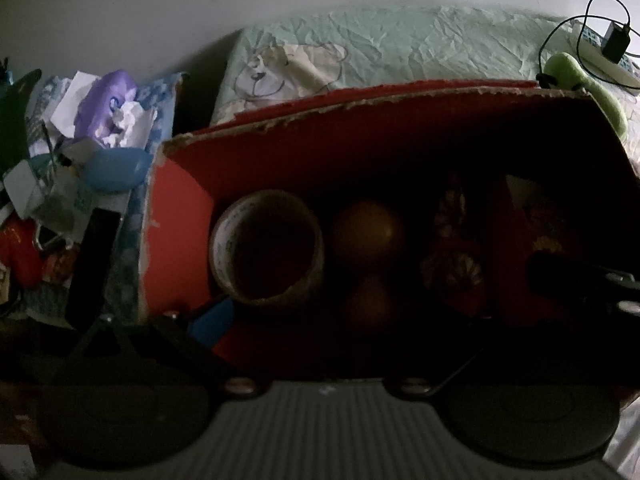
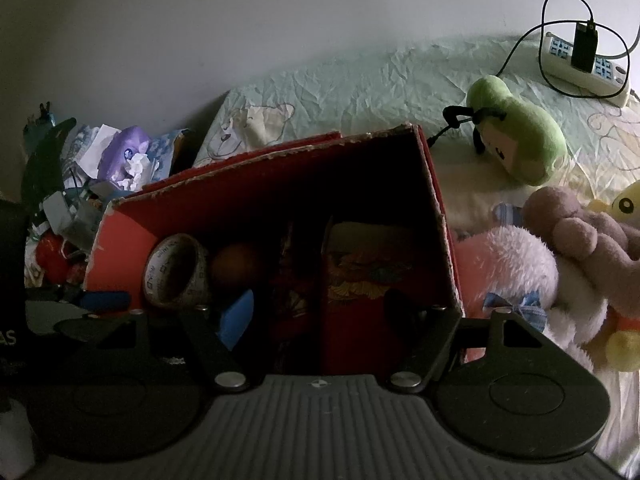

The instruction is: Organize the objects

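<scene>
The red cardboard box [image 2: 120, 248] sits on the bed [image 2: 360, 80] and already holds most of what is being tidied. At its left end a roll of tape [image 2: 176, 272] leans on edge; it looks light and stiff, and a claw would do best pinching through its open centre and across the wall of the ring. Beside it lie two round brownish balls [image 1: 368, 228] (too dark to say what they are), which look smooth and likely to roll or slip, so they call for a grip across the widest part. Further right are a dark patterned bundle [image 1: 456, 256] and a flat red packet with a gold flower print [image 2: 368, 276], standing against the right wall; the packet probably flexes and is best taken by an edge.

The right claw [image 2: 316, 308] reaches into the box with its jaws spread wide, a blue pad [image 2: 238, 320] on one finger, nothing between them. The left claw [image 1: 360, 320] hangs over the box as well, one blue-tipped finger [image 1: 212, 320] near the tape; its other finger is lost in shadow, but the jaws look parted and empty.

Outside the box, to its right, soft toys lie on the bed: a green plush [image 2: 520, 140], a pink plush [image 2: 508, 268] touching the box wall, and a brownish plush [image 2: 584, 232]. All are light and squashy, easily gripped anywhere on the body. Behind are a power strip [image 2: 580, 64], and at left a clutter heap with a purple tissue pack [image 2: 124, 152].
</scene>
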Demonstrator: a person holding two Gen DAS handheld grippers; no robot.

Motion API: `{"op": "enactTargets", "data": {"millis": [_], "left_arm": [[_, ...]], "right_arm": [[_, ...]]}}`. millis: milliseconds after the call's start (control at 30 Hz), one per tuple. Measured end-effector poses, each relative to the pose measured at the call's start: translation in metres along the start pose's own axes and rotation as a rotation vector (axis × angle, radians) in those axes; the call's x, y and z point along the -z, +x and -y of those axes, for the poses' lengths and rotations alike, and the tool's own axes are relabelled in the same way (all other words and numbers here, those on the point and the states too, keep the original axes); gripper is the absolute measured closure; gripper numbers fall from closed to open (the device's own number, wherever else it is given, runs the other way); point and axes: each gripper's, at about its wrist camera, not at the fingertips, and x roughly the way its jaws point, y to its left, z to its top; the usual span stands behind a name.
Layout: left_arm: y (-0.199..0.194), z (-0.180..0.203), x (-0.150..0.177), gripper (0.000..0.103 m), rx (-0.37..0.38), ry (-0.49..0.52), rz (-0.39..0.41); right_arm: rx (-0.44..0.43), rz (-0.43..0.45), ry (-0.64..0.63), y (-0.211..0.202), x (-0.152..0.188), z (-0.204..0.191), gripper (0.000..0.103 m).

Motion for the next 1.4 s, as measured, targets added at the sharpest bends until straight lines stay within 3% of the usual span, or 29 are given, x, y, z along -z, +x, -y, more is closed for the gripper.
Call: {"op": "enactTargets", "data": {"millis": [733,1400], "left_arm": [[0.009,-0.006,0.014,0.003,-0.012,-0.039,-0.004],[-0.004,-0.005,0.015,0.003,-0.006,-0.038,0.039]], "right_arm": [[0.014,0.029,-0.032,0.0,0.005,-0.005,0.024],[0.027,0.043,-0.055,0.001,0.009,-0.01,0.022]]}}
